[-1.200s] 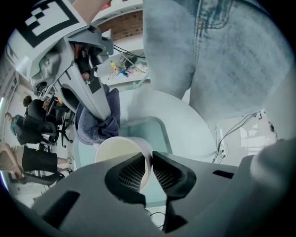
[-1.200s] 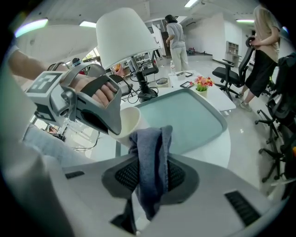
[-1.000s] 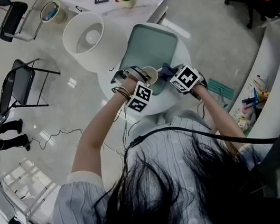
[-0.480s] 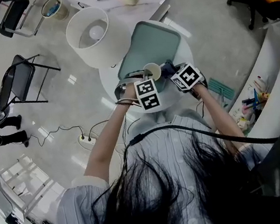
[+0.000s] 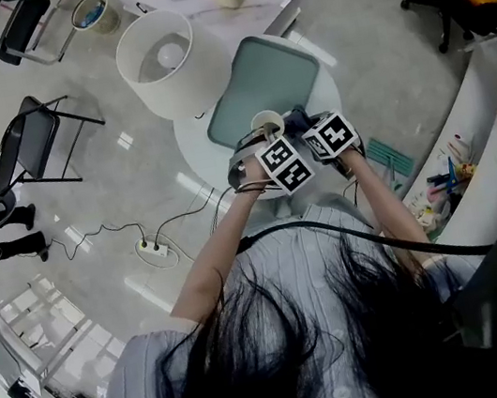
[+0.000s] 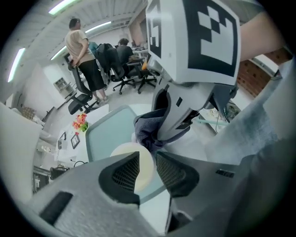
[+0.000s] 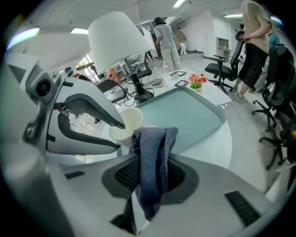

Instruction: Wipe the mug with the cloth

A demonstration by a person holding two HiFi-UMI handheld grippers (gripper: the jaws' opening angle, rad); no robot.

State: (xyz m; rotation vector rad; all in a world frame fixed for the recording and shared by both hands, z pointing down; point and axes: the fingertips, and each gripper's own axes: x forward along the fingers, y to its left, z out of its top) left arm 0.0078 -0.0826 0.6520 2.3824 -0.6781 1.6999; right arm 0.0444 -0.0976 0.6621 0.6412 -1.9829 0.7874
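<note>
Head view: round white worktop (image 5: 194, 150) carrying a smooth teal tray (image 5: 266, 81) with rounded corners. At the tray's near edge, the left claw (image 6: 147, 159) is clamped on a glossy cream mug (image 7: 127, 122). Just beside it, the right claw (image 7: 150, 173) pinches a soft grey-blue cloth (image 7: 150, 152). Wiping well probably needs a steady mug and the cloth's loose fold pressed round its wall.

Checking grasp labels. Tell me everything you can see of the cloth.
The cloth is dark blue-grey, soft and towel-like, bunched into a folded strip. The right hand-held gripper is shut on its middle. One end stands up past the jaws and the rest trails back between them. The upper end looks pressed against the side of the cream mug, which the left hand-held gripper holds off the table.
</note>
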